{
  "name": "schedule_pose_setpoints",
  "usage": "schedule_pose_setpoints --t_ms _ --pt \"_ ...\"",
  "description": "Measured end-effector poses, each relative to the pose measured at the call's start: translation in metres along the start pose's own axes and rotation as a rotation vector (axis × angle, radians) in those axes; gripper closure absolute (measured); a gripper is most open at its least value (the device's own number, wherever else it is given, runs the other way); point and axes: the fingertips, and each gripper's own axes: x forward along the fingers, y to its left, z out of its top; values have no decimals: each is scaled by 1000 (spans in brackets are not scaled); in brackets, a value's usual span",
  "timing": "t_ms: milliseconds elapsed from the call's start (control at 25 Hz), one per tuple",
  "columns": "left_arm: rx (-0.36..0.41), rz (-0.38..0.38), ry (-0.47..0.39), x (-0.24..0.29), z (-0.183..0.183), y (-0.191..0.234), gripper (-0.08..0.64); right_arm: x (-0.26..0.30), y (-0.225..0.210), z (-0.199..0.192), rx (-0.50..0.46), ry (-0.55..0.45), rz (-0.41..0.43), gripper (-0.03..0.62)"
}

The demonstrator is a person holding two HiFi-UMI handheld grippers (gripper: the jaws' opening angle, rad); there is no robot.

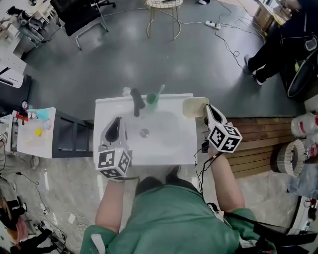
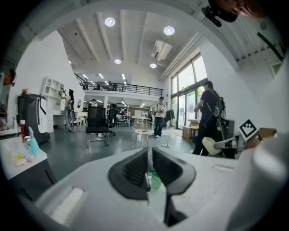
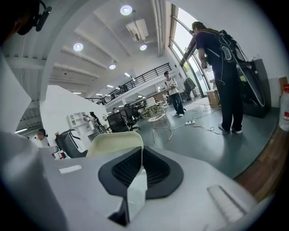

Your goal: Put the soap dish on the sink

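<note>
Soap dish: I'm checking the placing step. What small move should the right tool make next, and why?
Probably ease the right tool down a little: it is shut on the rim of the soap dish, which is over the back right corner of the sink, and I cannot tell whether it rests there yet.

A dark grey floor (image 1: 149, 59) is laid throughout. A wire-frame stool (image 1: 163, 3), a black office chair (image 1: 79, 15) and a power strip (image 1: 213, 24) are placed on it. Light is supplied by round ceiling lamps (image 2: 109, 21) and tall windows (image 2: 187, 97). A railed mezzanine (image 2: 117, 86) is fitted at the far wall.
</note>
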Motion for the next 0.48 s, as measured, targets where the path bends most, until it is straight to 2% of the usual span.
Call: schedule_pose_setpoints --t_ms 240,480 --pt "1 5 40 20 -13 9 528 23 -14 -18 16 50 -26 581" --pt "-8 -30 68 50 -25 20 529 45 -28 -30 24 80 -81 581"
